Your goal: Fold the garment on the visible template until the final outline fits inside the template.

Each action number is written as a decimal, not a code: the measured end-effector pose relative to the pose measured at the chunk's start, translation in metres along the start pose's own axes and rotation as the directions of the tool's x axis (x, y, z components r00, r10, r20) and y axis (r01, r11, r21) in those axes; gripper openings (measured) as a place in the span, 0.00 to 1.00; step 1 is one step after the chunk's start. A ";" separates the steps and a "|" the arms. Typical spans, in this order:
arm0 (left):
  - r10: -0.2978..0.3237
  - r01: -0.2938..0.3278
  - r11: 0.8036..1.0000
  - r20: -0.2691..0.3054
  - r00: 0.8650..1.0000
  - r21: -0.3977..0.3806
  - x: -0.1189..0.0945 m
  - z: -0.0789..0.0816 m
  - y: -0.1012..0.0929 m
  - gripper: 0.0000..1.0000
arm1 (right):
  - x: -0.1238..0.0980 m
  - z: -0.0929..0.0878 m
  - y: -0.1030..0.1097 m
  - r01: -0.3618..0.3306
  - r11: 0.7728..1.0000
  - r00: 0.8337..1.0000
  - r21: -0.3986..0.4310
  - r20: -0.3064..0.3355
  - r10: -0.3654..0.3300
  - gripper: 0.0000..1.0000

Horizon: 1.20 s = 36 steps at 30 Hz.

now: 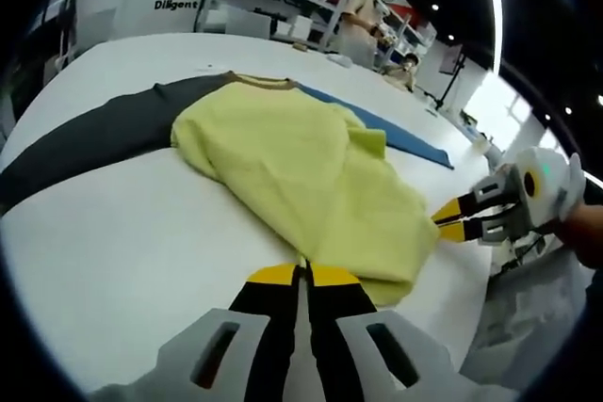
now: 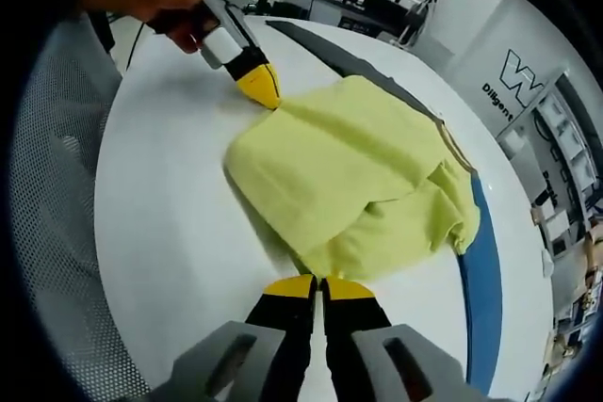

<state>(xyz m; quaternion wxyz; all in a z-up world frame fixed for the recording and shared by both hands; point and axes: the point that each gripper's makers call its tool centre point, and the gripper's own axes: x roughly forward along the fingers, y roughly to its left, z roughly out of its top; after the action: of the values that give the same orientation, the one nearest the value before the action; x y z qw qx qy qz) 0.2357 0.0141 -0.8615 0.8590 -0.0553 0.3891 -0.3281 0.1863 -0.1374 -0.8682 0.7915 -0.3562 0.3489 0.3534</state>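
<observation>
Hand-held gripper (image 1: 303, 273) pinching garment (image 1: 311, 176), template (image 1: 85, 143) half-covered

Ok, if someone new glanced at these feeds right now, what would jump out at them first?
The bright yellow garment, lying partly folded in a rumpled heap in the middle of the white table, draws the eye first. Next come the left gripper and the right gripper, each with its yellow-tipped fingers closed on an edge of the cloth at different corners. Under the garment, a dark grey and blue template sticks out on both sides.
</observation>
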 end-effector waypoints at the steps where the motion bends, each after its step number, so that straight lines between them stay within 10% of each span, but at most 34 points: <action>1: 0.003 -0.003 1.000 0.001 1.000 0.001 -0.001 0.000 0.000 0.00 | 0.000 0.000 0.000 0.000 1.000 1.000 0.001 0.000 0.000 0.00; 36: 0.073 -0.071 0.996 0.029 0.997 -0.055 -0.068 -0.016 0.012 0.00 | -0.026 -0.001 -0.002 0.033 0.999 0.999 0.012 -0.009 -0.033 0.00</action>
<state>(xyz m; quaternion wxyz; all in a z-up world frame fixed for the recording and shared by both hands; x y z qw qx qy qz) 0.1978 0.0677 -0.8339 0.8743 -0.0693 0.3864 -0.2854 0.1743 -0.1476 -0.8472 0.7978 -0.3588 0.3485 0.3366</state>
